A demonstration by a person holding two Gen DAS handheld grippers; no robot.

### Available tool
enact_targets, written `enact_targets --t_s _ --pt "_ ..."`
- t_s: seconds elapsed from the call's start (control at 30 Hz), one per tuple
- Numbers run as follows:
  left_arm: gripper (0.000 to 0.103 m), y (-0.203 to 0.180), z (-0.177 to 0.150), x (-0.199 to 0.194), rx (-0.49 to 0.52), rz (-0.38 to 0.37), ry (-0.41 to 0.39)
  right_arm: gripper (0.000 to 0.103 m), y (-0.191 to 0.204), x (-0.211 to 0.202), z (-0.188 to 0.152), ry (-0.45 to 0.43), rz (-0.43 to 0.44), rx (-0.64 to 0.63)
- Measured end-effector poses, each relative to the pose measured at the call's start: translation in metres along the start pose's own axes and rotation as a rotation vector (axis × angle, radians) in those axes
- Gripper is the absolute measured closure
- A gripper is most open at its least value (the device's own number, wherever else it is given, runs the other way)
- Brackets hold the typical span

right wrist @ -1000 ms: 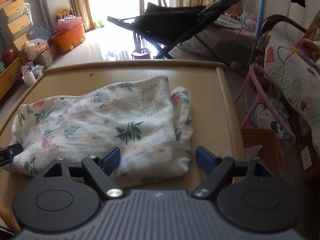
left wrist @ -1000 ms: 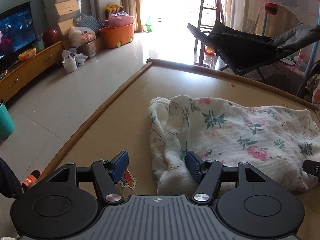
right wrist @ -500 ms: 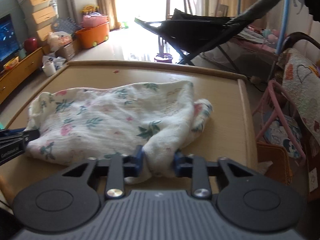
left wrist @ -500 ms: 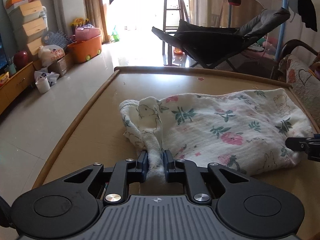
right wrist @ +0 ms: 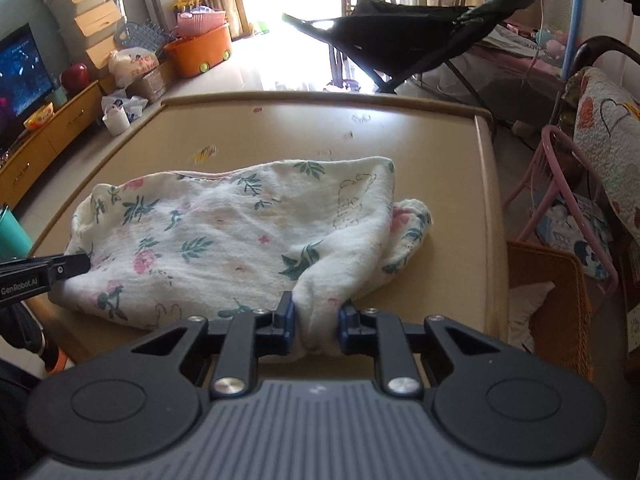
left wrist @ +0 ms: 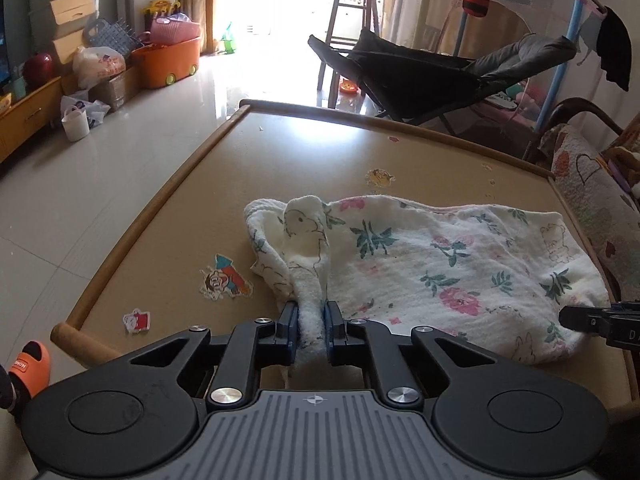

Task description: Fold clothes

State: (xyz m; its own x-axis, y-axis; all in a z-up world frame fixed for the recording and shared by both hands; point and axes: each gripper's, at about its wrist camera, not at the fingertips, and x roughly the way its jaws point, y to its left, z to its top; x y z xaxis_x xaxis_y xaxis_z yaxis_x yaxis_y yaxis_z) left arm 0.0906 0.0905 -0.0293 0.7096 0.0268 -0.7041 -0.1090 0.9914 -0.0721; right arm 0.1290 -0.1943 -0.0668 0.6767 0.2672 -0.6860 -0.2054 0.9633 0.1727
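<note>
On tan table point(left wrist: 208, 200), both tools pinch floral cloth point(left wrist: 440, 256).

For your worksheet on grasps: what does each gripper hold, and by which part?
Both hold the floral cloth. The left gripper pinches a bunched fold at its near left end; the right gripper pinches a bunched near edge toward its right end.

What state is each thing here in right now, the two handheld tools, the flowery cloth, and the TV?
Left tool: shut on the near left edge of the cloth.
Right tool: shut on the near right edge of the cloth.
Floral cloth: crumpled, lying on the table, both near corners bunched and pinched.
Table: bearing the cloth, stickers on its top.
TV: switched on, showing a picture.
</note>
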Motion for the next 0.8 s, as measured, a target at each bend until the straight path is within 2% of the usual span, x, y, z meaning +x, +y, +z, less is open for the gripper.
enact_targets --t_s 0.03,0.1,0.23,0.4,0.43,0.5,0.6,0.8 --pt "0.088 -0.001 -0.004 -0.004 0.001 0.004 0.002 0.082 -0.002 -0.004 -0.002 -0.003 0.0 0.011" --pt "0.078 -0.002 -0.012 -0.011 0.001 0.011 0.003 0.08 -0.005 -0.012 -0.006 -0.01 -0.001 0.032" --pt "0.078 0.001 -0.02 -0.03 -0.034 0.038 -0.038 0.066 -0.013 -0.029 -0.014 -0.024 -0.003 0.076" --pt "0.064 -0.003 -0.02 -0.052 -0.051 0.083 -0.099 0.058 -0.022 -0.05 -0.024 -0.041 -0.006 0.131" --pt "0.061 -0.007 -0.02 -0.056 -0.043 0.083 -0.113 0.058 -0.031 -0.047 -0.021 -0.041 -0.003 0.183" --pt "0.053 -0.017 -0.018 -0.062 -0.017 0.067 -0.152 0.057 -0.046 -0.049 -0.025 -0.03 0.018 0.296" --pt "0.041 -0.034 -0.02 -0.066 0.035 -0.016 -0.187 0.057 -0.063 -0.044 -0.029 0.008 0.074 0.433" --pt "0.04 -0.075 -0.024 -0.058 0.143 -0.156 -0.206 0.057 -0.076 -0.034 -0.035 0.062 0.162 0.578"
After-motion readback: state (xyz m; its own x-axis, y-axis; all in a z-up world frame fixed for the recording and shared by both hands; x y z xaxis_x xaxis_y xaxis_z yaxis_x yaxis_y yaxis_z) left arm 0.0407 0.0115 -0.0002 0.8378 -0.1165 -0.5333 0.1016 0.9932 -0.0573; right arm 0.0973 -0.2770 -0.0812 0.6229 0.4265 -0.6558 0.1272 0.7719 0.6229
